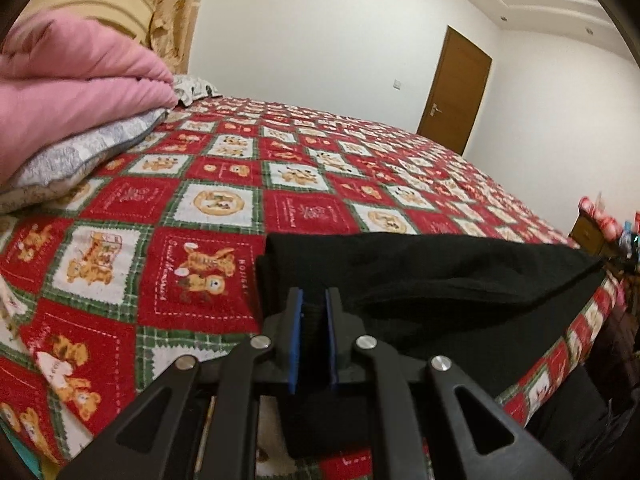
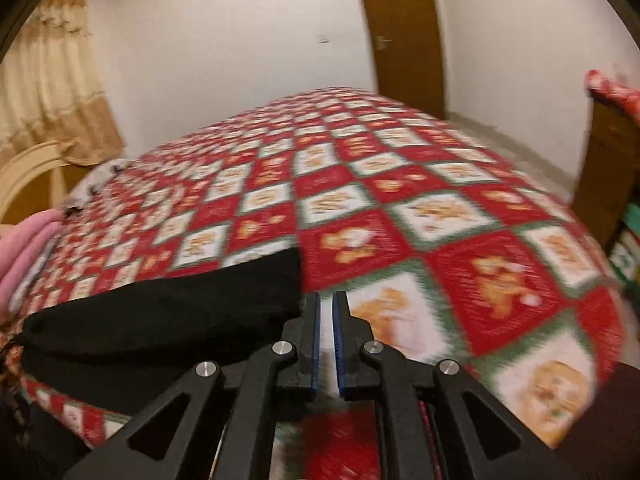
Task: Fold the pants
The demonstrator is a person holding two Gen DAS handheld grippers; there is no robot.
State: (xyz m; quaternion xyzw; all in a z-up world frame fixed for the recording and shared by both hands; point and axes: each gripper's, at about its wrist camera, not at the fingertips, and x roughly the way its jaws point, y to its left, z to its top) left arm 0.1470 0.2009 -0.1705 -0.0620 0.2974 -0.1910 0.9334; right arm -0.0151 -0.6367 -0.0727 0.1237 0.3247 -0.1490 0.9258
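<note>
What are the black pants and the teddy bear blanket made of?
The black pants look like soft knit or fleece: matte, no shine, rounded folds. The teddy bear blanket looks like printed cotton quilting: flat, dull, with visible stitch lines around its squares. Neither fabric can be told for sure.

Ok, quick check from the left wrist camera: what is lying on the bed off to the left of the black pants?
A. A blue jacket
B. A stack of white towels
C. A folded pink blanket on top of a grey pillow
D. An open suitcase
C: the left wrist view shows a folded pink blanket resting on a grey pillow, left of the black pants on the quilt.
</note>
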